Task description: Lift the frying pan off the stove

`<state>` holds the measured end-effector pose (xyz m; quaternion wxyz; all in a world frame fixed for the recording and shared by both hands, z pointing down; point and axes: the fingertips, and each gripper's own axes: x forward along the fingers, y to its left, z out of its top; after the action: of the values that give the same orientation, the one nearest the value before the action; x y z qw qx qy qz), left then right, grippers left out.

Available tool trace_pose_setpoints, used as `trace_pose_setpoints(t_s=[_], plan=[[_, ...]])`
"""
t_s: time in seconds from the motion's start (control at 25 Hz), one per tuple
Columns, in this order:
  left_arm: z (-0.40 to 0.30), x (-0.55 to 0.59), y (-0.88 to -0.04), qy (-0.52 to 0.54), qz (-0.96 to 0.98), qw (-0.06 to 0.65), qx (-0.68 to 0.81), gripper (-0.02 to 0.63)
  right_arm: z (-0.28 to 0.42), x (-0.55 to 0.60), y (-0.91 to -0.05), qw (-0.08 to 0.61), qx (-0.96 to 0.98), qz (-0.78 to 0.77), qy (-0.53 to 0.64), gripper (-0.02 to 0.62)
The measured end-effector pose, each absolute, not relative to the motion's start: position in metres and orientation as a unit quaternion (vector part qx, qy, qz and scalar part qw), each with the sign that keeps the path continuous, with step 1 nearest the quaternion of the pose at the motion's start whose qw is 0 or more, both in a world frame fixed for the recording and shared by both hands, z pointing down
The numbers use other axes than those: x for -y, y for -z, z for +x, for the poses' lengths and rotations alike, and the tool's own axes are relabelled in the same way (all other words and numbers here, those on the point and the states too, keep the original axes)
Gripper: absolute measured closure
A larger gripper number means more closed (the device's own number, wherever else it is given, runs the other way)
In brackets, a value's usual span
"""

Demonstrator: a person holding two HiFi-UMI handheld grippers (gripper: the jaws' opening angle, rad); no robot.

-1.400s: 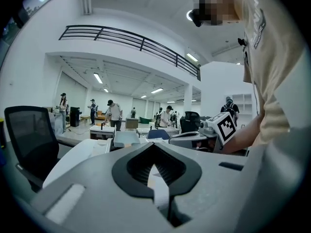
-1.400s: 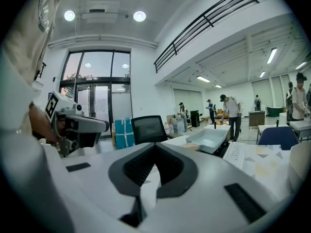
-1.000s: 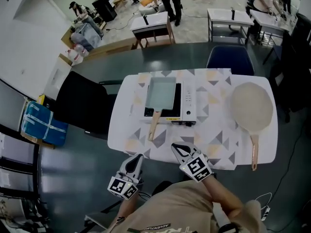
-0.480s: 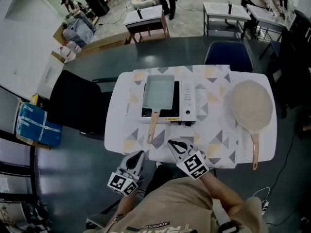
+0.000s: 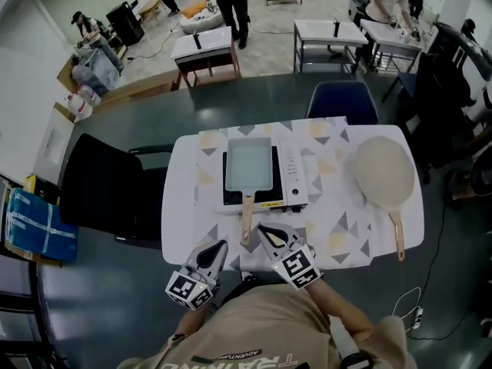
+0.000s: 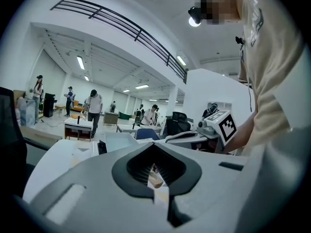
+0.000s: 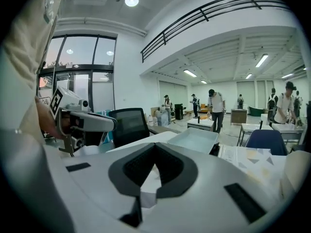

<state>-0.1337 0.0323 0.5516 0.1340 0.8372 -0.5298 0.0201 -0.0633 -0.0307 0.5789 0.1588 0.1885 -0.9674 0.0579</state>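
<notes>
A rectangular pale frying pan (image 5: 250, 164) sits on a portable stove (image 5: 293, 177) in the middle of the table, its wooden handle (image 5: 247, 217) pointing toward me. My right gripper (image 5: 262, 228) is shut and empty, its tip just right of the handle's end. My left gripper (image 5: 220, 245) is also shut and empty, over the table's front edge to the left of the handle. In the left gripper view the handle (image 6: 155, 178) shows through the gap behind the closed tips (image 6: 153, 144). In the right gripper view the pan (image 7: 194, 140) lies ahead of the closed tips (image 7: 155, 145).
A round pan (image 5: 384, 171) with a long wooden handle (image 5: 397, 237) lies on the table's right side. The table (image 5: 181, 221) has a patterned cloth. A black chair (image 5: 108, 194) stands at the left, a blue chair (image 5: 342, 102) behind. People and desks fill the room's far end.
Both grippers have moved forward from below the table's front edge to over it. The right gripper's tip has come next to the end of the pan handle. The pan has not moved.
</notes>
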Motion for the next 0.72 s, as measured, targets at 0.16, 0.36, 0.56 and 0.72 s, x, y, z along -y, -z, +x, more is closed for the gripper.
trace_pose_setpoints(t_s=[0.16,0.36,0.56,0.72], plan=[[-0.151,-0.023,-0.555,-0.016,0.859,0.136,0.493,0.607,-0.086,0.032,-0.567,0.159,0.962,0.218,-0.038,0.592],[-0.164,-0.014,-0.568,-0.015,0.885,0.151,0.440,0.607,-0.099,0.027,-0.568,0.171,0.949,0.260,-0.042,0.592],[-0.182,-0.001,-0.584,-0.019,0.901,0.151,0.405,0.607,-0.105,0.023,-0.568,0.173,0.935,0.305,-0.053,0.592],[-0.191,0.013,-0.596,-0.016,0.901,0.166,0.400,0.607,-0.097,0.025,-0.565,0.181,0.924,0.333,-0.056,0.592]])
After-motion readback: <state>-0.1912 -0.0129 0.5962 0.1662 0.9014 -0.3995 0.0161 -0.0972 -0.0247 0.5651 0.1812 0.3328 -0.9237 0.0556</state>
